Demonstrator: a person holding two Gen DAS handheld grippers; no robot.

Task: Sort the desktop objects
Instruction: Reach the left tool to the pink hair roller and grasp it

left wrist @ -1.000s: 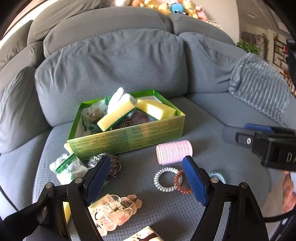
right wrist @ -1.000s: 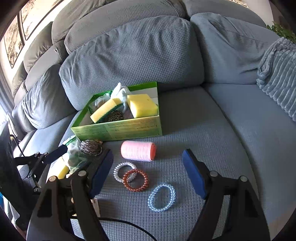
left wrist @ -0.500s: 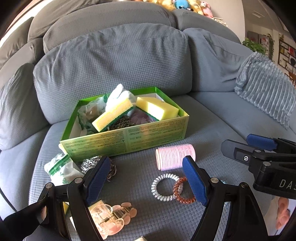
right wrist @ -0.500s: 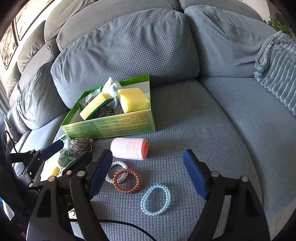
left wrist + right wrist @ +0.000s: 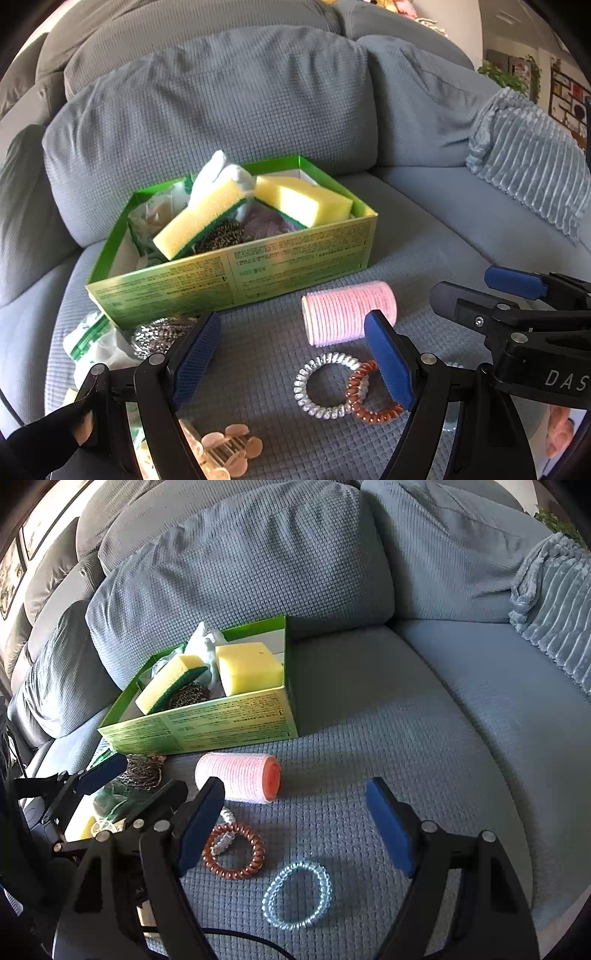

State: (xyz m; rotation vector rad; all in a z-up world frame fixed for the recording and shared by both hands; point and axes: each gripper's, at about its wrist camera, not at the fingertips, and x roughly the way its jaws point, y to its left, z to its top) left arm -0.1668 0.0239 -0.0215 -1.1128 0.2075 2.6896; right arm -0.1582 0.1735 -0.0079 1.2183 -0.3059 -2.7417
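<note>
The left gripper (image 5: 291,354) hangs over the grey waffle-weave sofa seat (image 5: 424,236) with its blue-padded jaws spread wide and nothing between the pads. Just inside its right finger lie two coiled hair ties touching each other: a clear silvery spiral hair tie (image 5: 325,386) and a brown spiral hair tie (image 5: 373,400), the brown one partly hidden by that finger. Just beyond the same fingertip a pink ribbed hair roller (image 5: 347,312) lies on its side. Below the left finger sits a pale peach plastic claw hair clip (image 5: 227,448); beyond that finger rest a steel wire scouring ball (image 5: 159,334) and a crumpled green-and-white plastic packet (image 5: 96,341). Farther out stands the open green cardboard box (image 5: 236,273), holding two yellow sponges with green scouring backs (image 5: 201,218), a dark wire scourer and a white cloth.

The right gripper (image 5: 295,827) is likewise spread, gripping nothing. A light blue translucent spiral hair tie (image 5: 297,895) lies between its fingers, nearer the camera than the pads and clear of both. The brown tie sits beside its left finger, the pink roller just beyond that fingertip, the green box past it against the grey back cushion (image 5: 251,565).
</note>
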